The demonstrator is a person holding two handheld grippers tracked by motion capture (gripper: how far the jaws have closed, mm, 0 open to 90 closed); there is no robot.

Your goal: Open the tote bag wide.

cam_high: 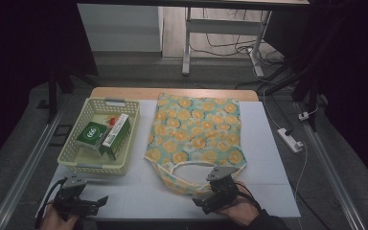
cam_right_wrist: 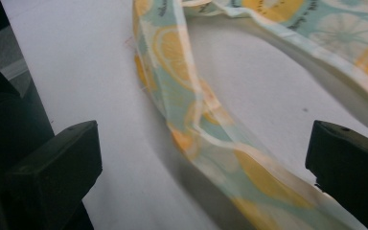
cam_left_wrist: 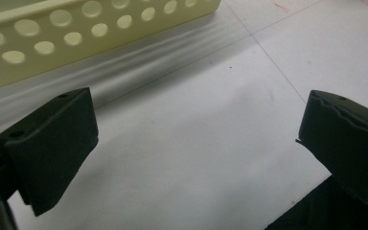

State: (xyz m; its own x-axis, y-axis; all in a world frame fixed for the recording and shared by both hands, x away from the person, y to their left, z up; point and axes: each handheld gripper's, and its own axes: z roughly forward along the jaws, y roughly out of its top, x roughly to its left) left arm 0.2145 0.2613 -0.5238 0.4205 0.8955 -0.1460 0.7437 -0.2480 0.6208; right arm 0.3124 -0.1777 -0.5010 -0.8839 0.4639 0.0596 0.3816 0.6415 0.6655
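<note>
White tabletop [cam_high: 268, 143] lies bare around both spread tongs: left tongs [cam_left_wrist: 196, 143] near basket [cam_high: 100, 139], right tongs [cam_right_wrist: 203, 158] straddling bag handle [cam_right_wrist: 191, 120].

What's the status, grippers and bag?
Left gripper open over bare white table, beside perforated cream plastic basket. Right gripper open, jaws straddling handle of teal lemon-print fabric tote bag, not gripped. Nothing in the way.

Lemon-print teal bag [cam_high: 196, 127] (pale yellow basket [cam_high: 88, 164])
</note>
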